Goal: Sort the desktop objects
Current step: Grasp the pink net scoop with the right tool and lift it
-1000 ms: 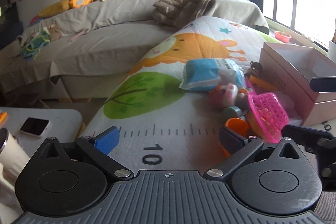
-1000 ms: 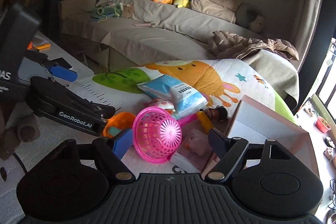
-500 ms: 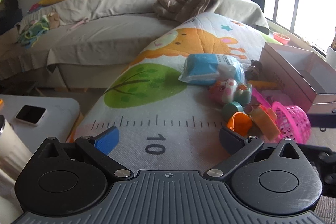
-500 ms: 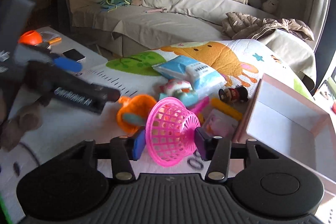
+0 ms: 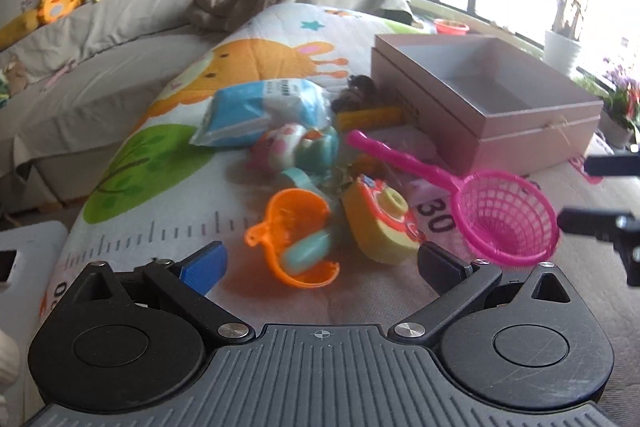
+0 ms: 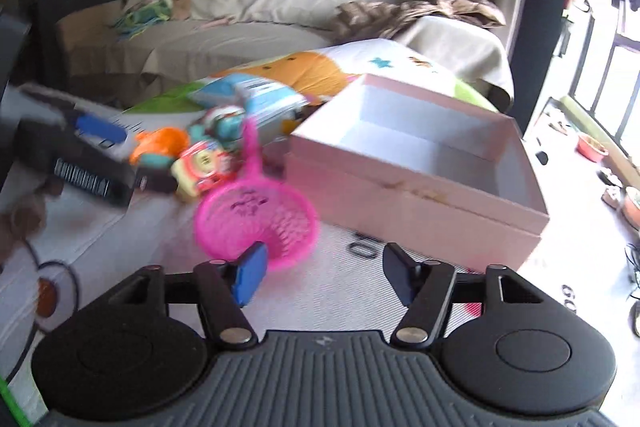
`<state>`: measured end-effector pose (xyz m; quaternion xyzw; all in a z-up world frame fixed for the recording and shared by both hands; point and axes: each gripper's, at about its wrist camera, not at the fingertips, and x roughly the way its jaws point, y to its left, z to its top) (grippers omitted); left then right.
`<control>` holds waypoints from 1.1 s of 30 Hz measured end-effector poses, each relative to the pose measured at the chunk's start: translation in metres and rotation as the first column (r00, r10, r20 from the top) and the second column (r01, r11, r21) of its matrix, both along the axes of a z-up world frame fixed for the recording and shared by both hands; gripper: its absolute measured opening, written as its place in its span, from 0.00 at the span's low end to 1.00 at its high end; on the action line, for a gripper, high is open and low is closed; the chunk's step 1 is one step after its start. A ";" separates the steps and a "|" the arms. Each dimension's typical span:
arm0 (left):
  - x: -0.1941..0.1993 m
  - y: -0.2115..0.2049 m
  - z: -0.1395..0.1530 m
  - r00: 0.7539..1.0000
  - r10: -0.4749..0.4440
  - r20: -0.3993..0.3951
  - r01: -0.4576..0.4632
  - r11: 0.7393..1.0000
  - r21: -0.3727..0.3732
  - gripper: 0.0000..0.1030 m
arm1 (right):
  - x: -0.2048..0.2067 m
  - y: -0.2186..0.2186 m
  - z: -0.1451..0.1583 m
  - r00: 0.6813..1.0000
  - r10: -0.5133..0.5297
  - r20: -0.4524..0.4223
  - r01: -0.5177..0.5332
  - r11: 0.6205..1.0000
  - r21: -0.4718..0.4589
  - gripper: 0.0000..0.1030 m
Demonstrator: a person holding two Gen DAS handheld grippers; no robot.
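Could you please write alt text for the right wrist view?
The open right gripper hovers over a printed mat, its left fingertip beside a pink sieve lying there. An open pink box sits ahead to the right, a toy pile to the left, and a sofa behind.

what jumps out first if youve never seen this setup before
The hot pink strainer basket grabs the eye first, lying on the mat right ahead of the open right gripper. Just behind it sits a big open pale pink box, with nothing visible inside it. To the left of the box is a jumble of bright toys, the orange cup nearest the open left gripper.
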<state>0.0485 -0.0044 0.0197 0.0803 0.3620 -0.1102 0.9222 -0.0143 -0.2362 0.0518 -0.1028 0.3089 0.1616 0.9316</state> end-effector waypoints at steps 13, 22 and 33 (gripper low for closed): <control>0.046 0.031 -0.010 0.994 0.111 -0.012 -0.111 0.993 0.028 1.00 | 0.070 0.029 0.000 0.999 0.023 -0.031 -0.021 0.998 0.054 0.64; 0.032 0.046 -0.002 0.987 0.162 0.001 -0.162 0.987 -0.013 1.00 | 0.044 0.058 -0.008 0.990 0.132 -0.054 -0.127 0.988 0.087 0.68; -0.011 0.018 0.000 0.999 0.042 -0.007 -0.042 0.999 -0.023 1.00 | 0.018 0.034 -0.019 0.980 0.115 -0.161 -0.102 0.991 0.091 0.37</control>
